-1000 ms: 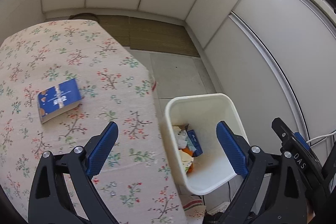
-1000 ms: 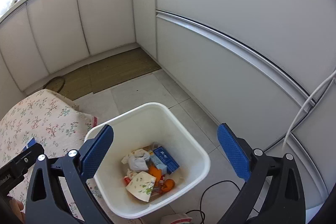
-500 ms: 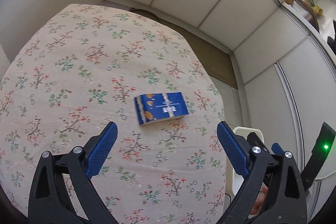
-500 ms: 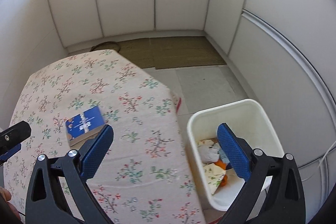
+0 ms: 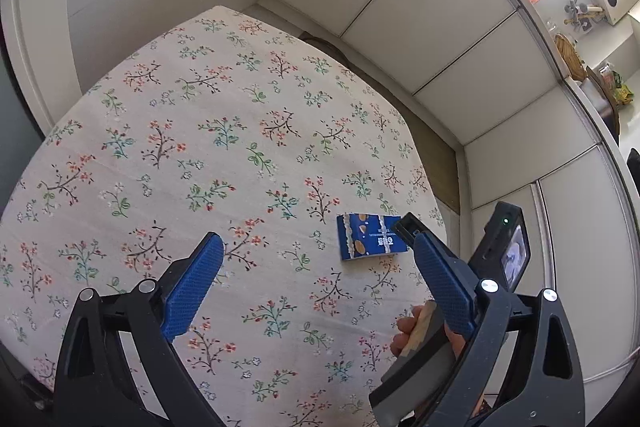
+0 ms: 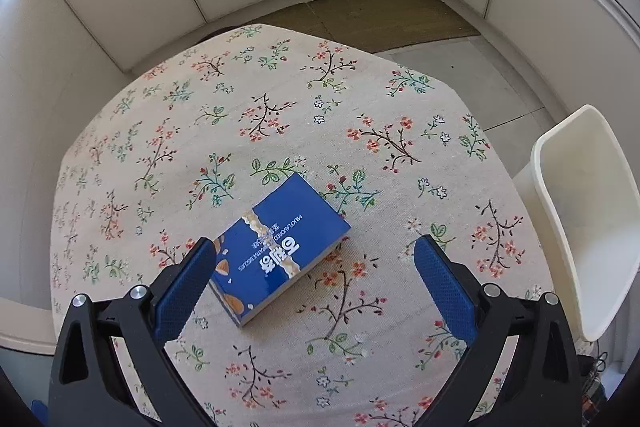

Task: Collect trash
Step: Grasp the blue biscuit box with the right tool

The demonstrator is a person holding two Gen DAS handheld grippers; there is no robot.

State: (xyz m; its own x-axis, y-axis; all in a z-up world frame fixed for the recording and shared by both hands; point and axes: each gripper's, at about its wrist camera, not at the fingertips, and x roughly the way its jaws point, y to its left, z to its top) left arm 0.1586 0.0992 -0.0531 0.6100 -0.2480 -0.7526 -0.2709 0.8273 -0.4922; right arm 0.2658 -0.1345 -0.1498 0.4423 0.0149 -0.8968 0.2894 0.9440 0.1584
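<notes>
Both grippers are spread wide, empty; right gripper (image 6: 316, 263) hovers over the blue box (image 6: 276, 247) lying flat on the bench (image 6: 280, 107); its left finger could nudge it askew

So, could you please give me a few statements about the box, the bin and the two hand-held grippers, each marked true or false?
1. The blue biscuit box lies flat on the floral tablecloth. True.
2. The right hand-held gripper is shut on the box. False: its jaws are wide open above it.
3. The white bin stands beyond the table's right edge. True.
4. The left hand-held gripper holds trash. False: it is open and holds nothing.
5. Several boxes lie on the cloth. False: only one.
</notes>
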